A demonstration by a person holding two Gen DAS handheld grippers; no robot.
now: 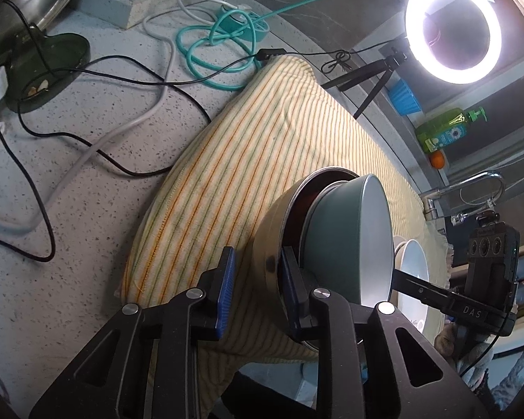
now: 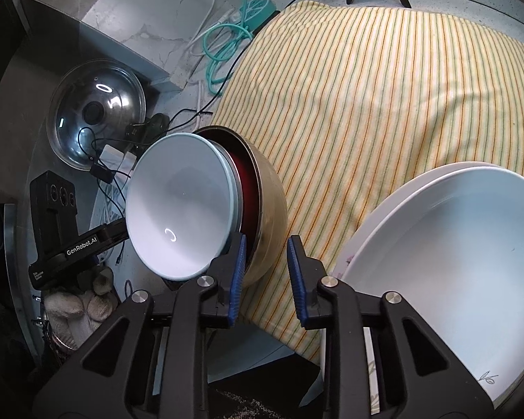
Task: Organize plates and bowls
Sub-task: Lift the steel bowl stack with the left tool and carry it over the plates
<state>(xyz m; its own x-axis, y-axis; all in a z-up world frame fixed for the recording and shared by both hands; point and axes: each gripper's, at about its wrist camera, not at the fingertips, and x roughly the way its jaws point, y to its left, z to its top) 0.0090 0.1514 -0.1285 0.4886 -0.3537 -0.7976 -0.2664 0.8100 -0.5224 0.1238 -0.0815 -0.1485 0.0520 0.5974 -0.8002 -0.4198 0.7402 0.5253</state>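
Left gripper [image 1: 256,291]: jaws apart, straddling the metal bowl's wall — one blue pad outside it, the other inside by the rim; not visibly clamped.
Right gripper [image 2: 266,279]: jaws apart, holding nothing; its left pad sits at the near edge of the bowl stack, the right pad over bare cloth.
Bowl stack: a teal bowl [image 2: 181,206] with a pale inside nests in a dark red bowl [image 2: 245,188], which nests in the metal bowl [image 2: 269,216]; the stack looks tilted, though the fisheye makes that uncertain.
Stack's place: near the front left edge of the striped cloth [image 2: 384,104] spread over the speckled counter [image 1: 70,160].
Plates: two white deep plates [image 2: 450,272] lie stacked at the cloth's front right edge, just beside the right gripper.
Done, as I judge it: bowls are nested together, plates piled together — most of the sorting looks finished.
Left to do, likely: settle or shift the bowl stack; the rest of the cloth carries no more dishes in view.
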